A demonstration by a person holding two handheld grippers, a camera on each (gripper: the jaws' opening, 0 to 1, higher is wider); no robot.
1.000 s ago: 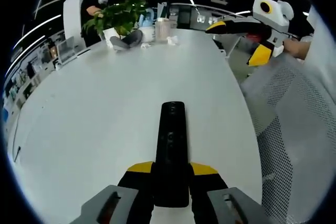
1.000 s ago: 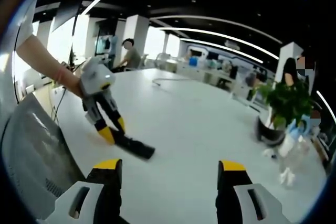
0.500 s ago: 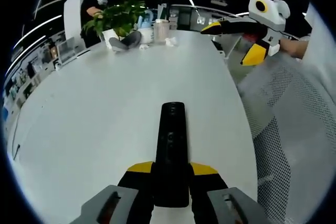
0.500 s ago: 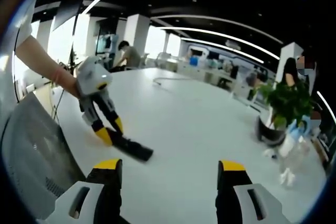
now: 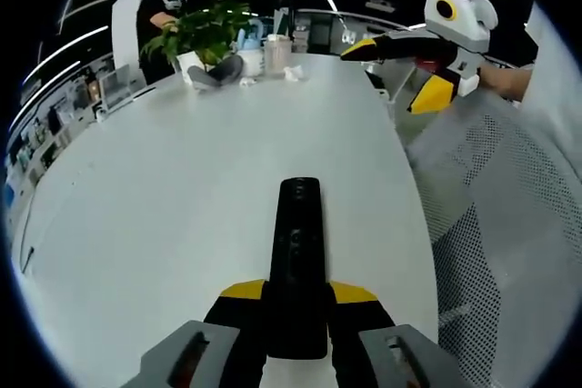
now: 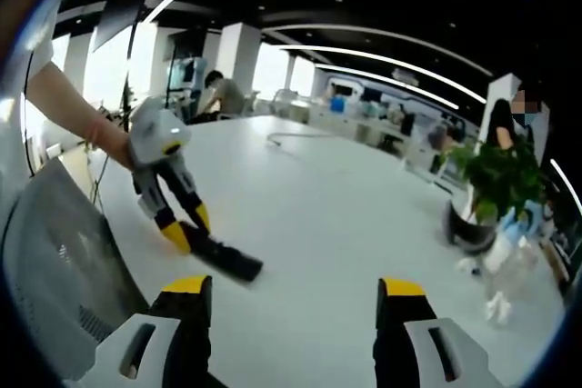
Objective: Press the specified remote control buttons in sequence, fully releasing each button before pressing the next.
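In the left gripper view, a big white table (image 5: 182,188) spreads out. At its far end stands a green leafy plant in a white pot (image 5: 202,35), with a clear plastic cup (image 5: 277,50) just beside it. A person in dark clothes (image 5: 162,20) stands behind the plant. Near the bottom, the left gripper (image 5: 296,302) has its yellow-tipped jaws closed tight on the near end of the long black remote control (image 5: 297,252), which points away along the table. At the upper right, the right gripper (image 5: 409,70) is held up in the air above a grey mesh chair (image 5: 496,224), with its jaws spread wide and nothing between them.

In the right gripper view, a hand (image 6: 109,143) holds the left gripper (image 6: 186,224), which clamps the black remote (image 6: 227,261) low at the table (image 6: 346,215). The right gripper (image 6: 296,297) shows its two jaws far apart. The plant (image 6: 496,188) stands at the right.
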